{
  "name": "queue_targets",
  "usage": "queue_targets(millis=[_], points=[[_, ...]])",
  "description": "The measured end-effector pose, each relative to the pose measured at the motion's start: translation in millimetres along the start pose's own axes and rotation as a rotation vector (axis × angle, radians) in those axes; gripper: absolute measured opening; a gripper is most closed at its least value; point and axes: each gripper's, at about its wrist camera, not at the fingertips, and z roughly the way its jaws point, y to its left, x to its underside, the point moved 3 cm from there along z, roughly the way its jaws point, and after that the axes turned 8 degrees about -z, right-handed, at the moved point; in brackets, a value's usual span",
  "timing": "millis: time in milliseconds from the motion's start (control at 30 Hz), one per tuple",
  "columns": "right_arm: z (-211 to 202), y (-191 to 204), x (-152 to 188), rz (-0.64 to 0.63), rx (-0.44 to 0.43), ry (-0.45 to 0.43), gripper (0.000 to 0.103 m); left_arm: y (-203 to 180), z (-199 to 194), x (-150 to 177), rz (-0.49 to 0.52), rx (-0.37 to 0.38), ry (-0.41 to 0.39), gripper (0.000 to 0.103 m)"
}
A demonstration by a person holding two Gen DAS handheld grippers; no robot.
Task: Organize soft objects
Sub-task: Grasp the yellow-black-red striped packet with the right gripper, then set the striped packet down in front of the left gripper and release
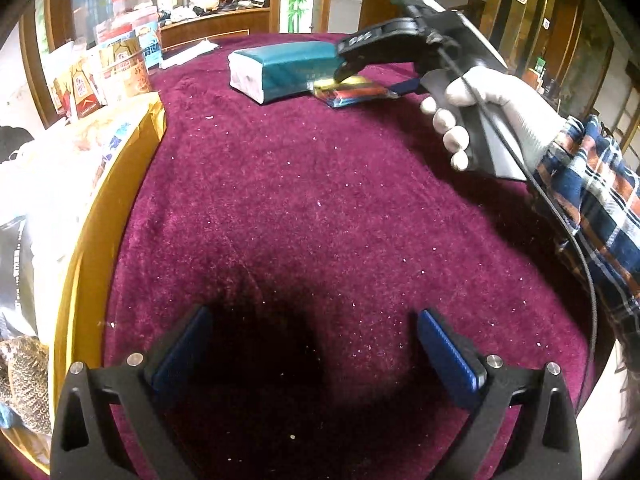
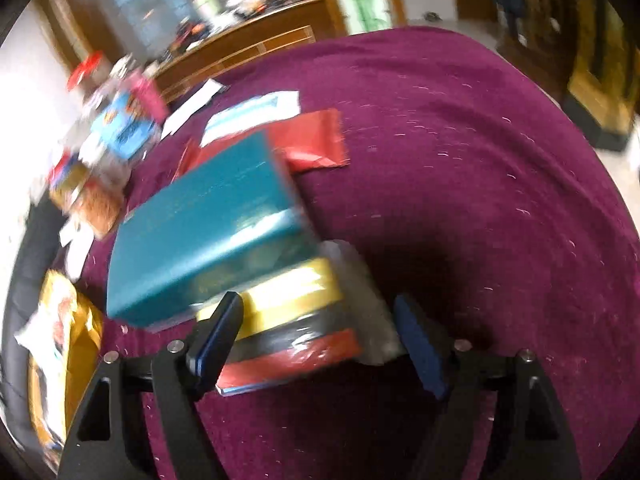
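Note:
A packet with yellow, black and red stripes in clear wrap [image 2: 296, 320] lies on the purple cloth against the near end of a teal tissue pack [image 2: 208, 232]. My right gripper [image 2: 320, 334] is open and straddles the packet, one finger at each end, with no clear press on it. The left wrist view shows the same packet [image 1: 352, 92], the teal pack [image 1: 280, 68] and the right gripper [image 1: 374, 82] in a white-gloved hand [image 1: 492, 96]. My left gripper [image 1: 316, 344] hangs open over bare cloth near the front, with nothing between its fingers.
A red pouch [image 2: 316, 140] and white papers [image 2: 256, 112] lie behind the teal pack. Snack boxes and jars [image 1: 116, 64] crowd the far left. A yellow-rimmed box of bags [image 1: 100, 184] runs along the left edge. A plaid sleeve [image 1: 592, 200] crosses on the right.

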Motion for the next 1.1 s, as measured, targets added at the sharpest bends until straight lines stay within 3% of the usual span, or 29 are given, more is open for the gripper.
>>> queue_targets(millis=[33, 67, 167, 333, 633, 800, 1100], points=[[1, 6, 0, -0.034, 0.017, 0.003, 0.075, 0, 0, 0, -0.002, 0.001, -0.001, 0.102], [4, 15, 1, -0.087, 0.034, 0.016, 0.066, 0, -1, 1, -0.003, 0.001, -0.002, 0.102], [1, 36, 8, -0.170, 0.001, 0.040, 0.061, 0, -1, 1, -0.004, 0.003, -0.003, 0.102], [-15, 62, 37, -0.289, -0.057, 0.095, 0.061, 1, -3, 1, -0.015, 0.016, -0.007, 0.102], [-72, 94, 134, -0.468, -0.235, 0.170, 0.063, 0, -2, 1, -0.010, 0.007, -0.007, 0.102], [-90, 104, 160, -0.507, -0.245, 0.159, 0.068, -2, -1, 3, 0.006, -0.012, -0.006, 0.102], [-101, 93, 172, -0.472, -0.264, 0.159, 0.073, -3, -4, 6, 0.012, -0.007, -0.015, 0.102]])
